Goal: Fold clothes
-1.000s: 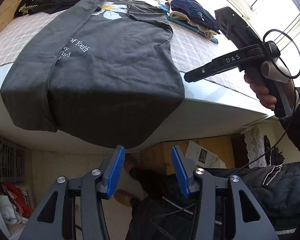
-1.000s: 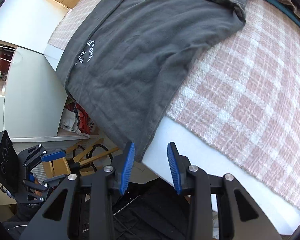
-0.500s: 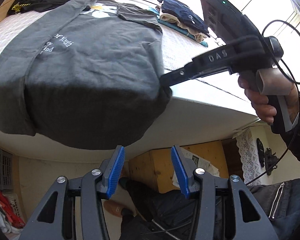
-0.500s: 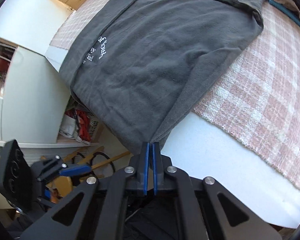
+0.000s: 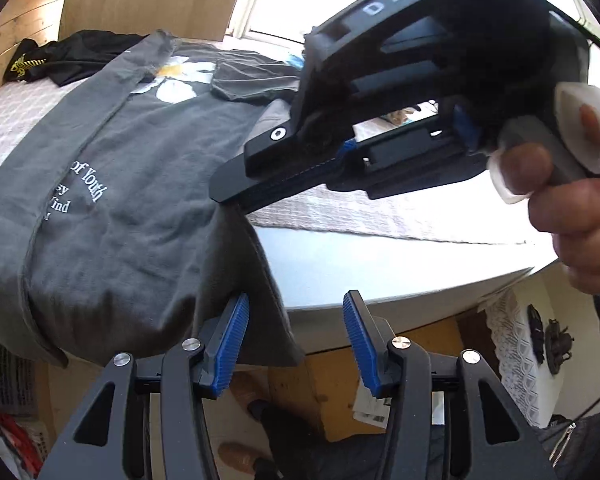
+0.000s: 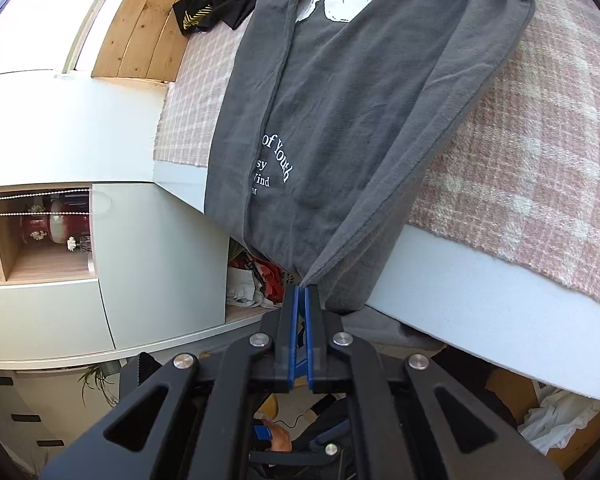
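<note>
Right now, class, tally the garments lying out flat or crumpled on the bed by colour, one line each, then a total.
Grey: 1, the grey T-shirt
Black: 1, the black garment
Total: 2

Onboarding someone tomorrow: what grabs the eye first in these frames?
The dark grey T-shirt, with white lettering and a daisy print, sprawls over the checked bedspread and hangs off the bed edge. The right gripper pinches its hem corner, jaws shut; the left gripper waits open just below the hanging cloth.
</note>
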The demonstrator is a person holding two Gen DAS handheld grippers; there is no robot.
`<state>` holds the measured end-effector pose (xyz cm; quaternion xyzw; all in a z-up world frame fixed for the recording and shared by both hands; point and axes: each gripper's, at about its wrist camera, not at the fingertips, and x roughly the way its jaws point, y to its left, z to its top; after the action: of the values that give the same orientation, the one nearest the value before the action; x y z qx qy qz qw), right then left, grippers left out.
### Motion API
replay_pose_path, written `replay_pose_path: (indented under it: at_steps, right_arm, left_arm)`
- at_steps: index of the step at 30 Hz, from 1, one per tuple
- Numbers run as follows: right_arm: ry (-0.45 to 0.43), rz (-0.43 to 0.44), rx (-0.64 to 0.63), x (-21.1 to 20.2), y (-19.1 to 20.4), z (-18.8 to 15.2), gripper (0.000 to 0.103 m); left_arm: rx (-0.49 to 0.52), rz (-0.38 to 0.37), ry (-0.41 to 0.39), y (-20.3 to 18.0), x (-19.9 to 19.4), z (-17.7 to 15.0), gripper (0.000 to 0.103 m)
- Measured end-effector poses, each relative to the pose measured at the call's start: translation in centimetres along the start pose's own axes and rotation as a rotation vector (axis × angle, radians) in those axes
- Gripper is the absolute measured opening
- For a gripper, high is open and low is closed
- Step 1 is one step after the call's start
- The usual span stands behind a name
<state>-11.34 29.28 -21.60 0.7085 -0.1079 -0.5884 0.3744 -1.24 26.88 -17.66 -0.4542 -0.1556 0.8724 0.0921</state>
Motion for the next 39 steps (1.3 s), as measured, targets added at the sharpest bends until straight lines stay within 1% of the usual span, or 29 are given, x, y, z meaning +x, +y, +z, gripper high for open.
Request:
replay_pose_path:
  at_steps: [1, 3, 6, 8, 9, 10, 11, 12, 13, 14, 16, 19, 20, 21, 23, 24, 25, 27, 28, 31, 34, 37, 39]
  right_arm:
    - [0.004, 0.002, 0.001, -0.1, 0.1, 0.1, 0.003]
    - [0.012, 0.009, 0.004, -0.2, 0.3, 0.4, 0.003]
    - [0.029, 0.001, -0.005, -0.2, 0.6, 1.0, 0.003]
    - [0.048, -0.012, -0.019, 0.4, 1.0, 1.5, 0.003]
    - [0.057, -0.020, -0.027, 0.8, 1.1, 1.8, 0.003]
    - [0.065, -0.030, -0.038, 1.4, 1.4, 2.2, 0.003]
    - [0.070, -0.041, -0.052, 1.8, 1.7, 2.5, 0.003]
    - [0.072, -0.053, -0.067, 2.0, 2.0, 2.9, 0.003]
    - [0.075, -0.062, -0.083, 2.3, 2.4, 3.4, 0.003]
    - [0.079, -0.071, -0.105, 2.7, 3.0, 3.9, 0.003]
    - [0.086, -0.098, -0.153, 3.6, 4.2, 5.0, 0.003]
    - [0.126, -0.116, -0.186, 6.2, 5.8, 7.4, 0.003]
    - [0.144, -0.117, -0.186, 7.2, 6.2, 8.3, 0.004]
    - [0.173, -0.134, -0.202, 8.5, 6.7, 9.1, 0.006]
    - [0.231, -0.239, -0.259, 11.6, 7.3, 10.5, 0.007]
    - [0.254, -0.280, -0.282, 12.7, 7.5, 10.9, 0.007]
    - [0.278, -0.301, -0.301, 13.4, 7.5, 11.1, 0.007]
    - [0.293, -0.301, -0.320, 13.3, 7.6, 11.1, 0.007]
    - [0.295, -0.292, -0.326, 12.8, 7.6, 11.0, 0.007]
    - [0.301, -0.284, -0.337, 11.6, 7.3, 10.6, 0.008]
    - [0.296, -0.307, -0.340, 11.4, 6.6, 10.3, 0.009]
    - [0.305, -0.303, -0.316, 11.9, 5.7, 10.0, 0.009]
    - [0.304, -0.301, -0.307, 12.1, 5.2, 9.7, 0.009]
  left_arm:
    - [-0.018, 0.007, -0.003, 0.4, 0.1, 0.2, 0.047]
    - [-0.034, -0.009, 0.015, 0.8, 0.7, 0.4, 0.047]
    - [-0.056, -0.036, 0.043, 1.3, 1.6, 0.7, 0.041]
    - [-0.074, -0.063, 0.063, 2.0, 2.0, 0.9, 0.019]
    - [-0.082, -0.084, 0.066, 2.6, 2.0, 0.9, 0.016]
    - [-0.098, -0.113, 0.072, 3.4, 1.8, 0.9, 0.012]
    - [-0.126, -0.152, 0.076, 4.4, 1.4, 0.9, 0.009]
    - [-0.155, -0.193, 0.079, 5.4, 1.0, 0.9, 0.009]
    - [-0.180, -0.218, 0.076, 6.5, 0.6, 0.9, 0.009]
    - [-0.189, -0.210, 0.068, 7.4, -0.1, 1.0, 0.009]
    - [-0.201, -0.184, 0.055, 9.2, -1.3, 1.2, 0.009]
    - [-0.230, -0.074, 0.032, 12.2, -2.7, 1.4, 0.009]
    - [-0.243, -0.056, 0.032, 13.3, -3.1, 1.3, 0.009]
    - [-0.257, -0.049, 0.031, 14.0, -3.5, 1.0, 0.009]
    - [-0.279, -0.038, 0.032, 15.4, -4.2, 0.4, 0.013]
    - [-0.268, -0.045, 0.044, 15.0, -4.2, -0.1, 0.015]
    - [-0.255, -0.052, 0.056, 14.5, -4.0, -0.5, 0.019]
    - [-0.229, -0.067, 0.082, 13.5, -3.8, -1.5, 0.023]
    - [-0.216, -0.075, 0.095, 13.0, -3.6, -2.0, 0.027]
    - [-0.181, -0.097, 0.147, 11.0, -2.0, -2.7, 0.028]
    - [-0.133, -0.057, 0.172, 9.4, -1.0, -3.0, 0.028]
    - [-0.134, -0.062, 0.182, 9.0, -0.7, -3.2, 0.028]
    - [-0.142, -0.036, 0.188, 9.2, -0.4, -3.2, 0.028]
